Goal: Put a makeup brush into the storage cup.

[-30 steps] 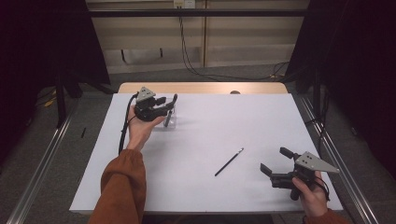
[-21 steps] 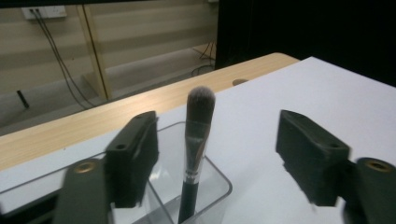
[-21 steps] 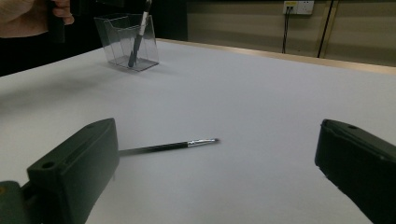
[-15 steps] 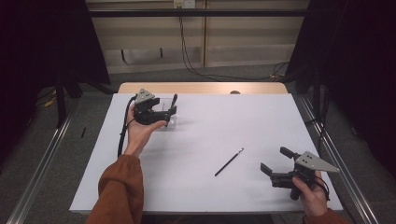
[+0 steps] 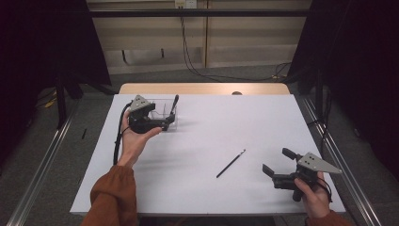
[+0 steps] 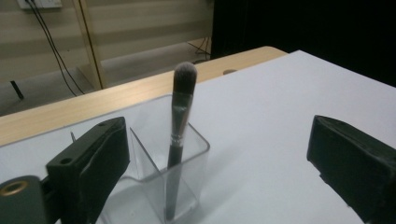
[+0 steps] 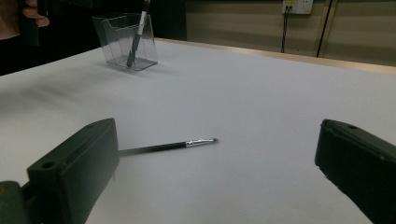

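Right gripper (image 5: 276, 167) sits low at the near right corner of the white table (image 5: 263, 117), jaws spread wide with nothing between them, gripped from below by the right hand (image 5: 313, 197). Just ahead of it, a thin black brush (image 5: 230, 163) lies flat on the table, well clear of both jaws; in the right gripper view its pale tip (image 7: 203, 141) points off to the right, and the handle end runs behind the left jaw. Across to the far left now: the left gripper (image 5: 160, 123) hangs wide open too, cradled in the upturned left hand (image 5: 134, 141), hard up against a clear plastic holder (image 6: 161, 154). Whether a jaw actually touches the holder's wall is hard to call from here. Inside the holder a larger makeup brush (image 6: 180, 126) stands leaning, bristles up, handle down in one compartment. Beyond that, the table's wooden far edge (image 5: 202, 88).
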`<state>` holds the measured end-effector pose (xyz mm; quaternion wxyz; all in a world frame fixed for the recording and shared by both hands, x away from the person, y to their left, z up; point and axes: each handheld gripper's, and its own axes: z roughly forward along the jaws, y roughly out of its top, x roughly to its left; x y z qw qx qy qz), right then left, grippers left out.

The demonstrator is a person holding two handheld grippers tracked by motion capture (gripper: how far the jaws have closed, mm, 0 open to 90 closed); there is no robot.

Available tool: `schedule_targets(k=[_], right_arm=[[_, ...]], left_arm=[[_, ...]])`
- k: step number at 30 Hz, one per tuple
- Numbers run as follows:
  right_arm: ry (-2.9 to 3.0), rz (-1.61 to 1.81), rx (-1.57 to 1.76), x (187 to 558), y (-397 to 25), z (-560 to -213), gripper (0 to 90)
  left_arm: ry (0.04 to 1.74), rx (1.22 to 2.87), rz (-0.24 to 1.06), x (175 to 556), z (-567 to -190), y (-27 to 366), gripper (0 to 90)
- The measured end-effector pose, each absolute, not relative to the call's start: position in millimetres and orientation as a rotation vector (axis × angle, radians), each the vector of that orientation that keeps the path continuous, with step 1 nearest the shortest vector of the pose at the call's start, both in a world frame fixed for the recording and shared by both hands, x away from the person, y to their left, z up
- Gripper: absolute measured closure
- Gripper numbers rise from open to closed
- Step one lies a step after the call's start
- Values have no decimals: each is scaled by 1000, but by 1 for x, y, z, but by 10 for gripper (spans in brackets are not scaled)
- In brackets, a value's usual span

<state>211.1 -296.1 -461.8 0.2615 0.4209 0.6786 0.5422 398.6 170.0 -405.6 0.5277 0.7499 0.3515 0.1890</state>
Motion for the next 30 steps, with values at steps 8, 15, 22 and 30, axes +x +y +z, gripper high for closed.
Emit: schedule_targets(k=[8,15,22,30], right_arm=[[1834,1471,1139,211,-297,-462,0],[1838,1467,1138,211,-296,-462,0],[1837,1465,1132,211,-297,-462,0],[1835,1465,1140,212,-296,-462,0]], left_arm=[[820,1805,484,382,-413,185,26],[868,1747,466,373,-419,192,28],[836,1758,478,352,-420,193,28],[807,1736,494,327,-419,202,27]])
